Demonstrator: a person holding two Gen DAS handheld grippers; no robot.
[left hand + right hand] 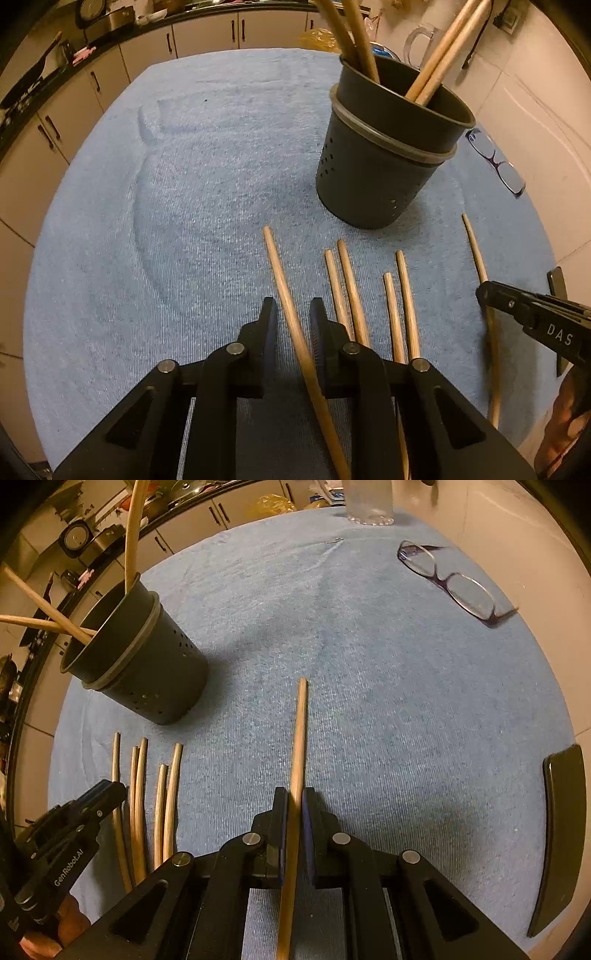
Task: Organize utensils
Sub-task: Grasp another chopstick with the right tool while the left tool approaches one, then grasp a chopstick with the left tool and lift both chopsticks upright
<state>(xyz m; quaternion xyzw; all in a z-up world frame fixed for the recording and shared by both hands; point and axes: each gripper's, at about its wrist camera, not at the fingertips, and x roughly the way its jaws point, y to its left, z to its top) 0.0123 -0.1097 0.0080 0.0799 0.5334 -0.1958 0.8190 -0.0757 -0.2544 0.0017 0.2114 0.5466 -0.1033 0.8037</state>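
A dark perforated utensil holder (380, 166) (147, 672) stands on the blue towel (184, 184) with several wooden chopsticks upright in it. More chopsticks lie side by side on the towel in front of it (351, 280) (173, 782). My left gripper (293, 314) (110, 790) is shut on the leftmost chopstick (280, 273) of that row, which runs between its fingers and lies on the towel. My right gripper (294, 797) (484, 291) is shut on a single chopstick (300, 731) (476, 251) lying apart to the right.
Eyeglasses (450, 583) (496, 162) lie at the towel's far right. A clear glass jug (369, 502) stands at the back edge. A flat black object (561, 830) lies at the right edge. Kitchen cabinets (147, 48) run behind the table.
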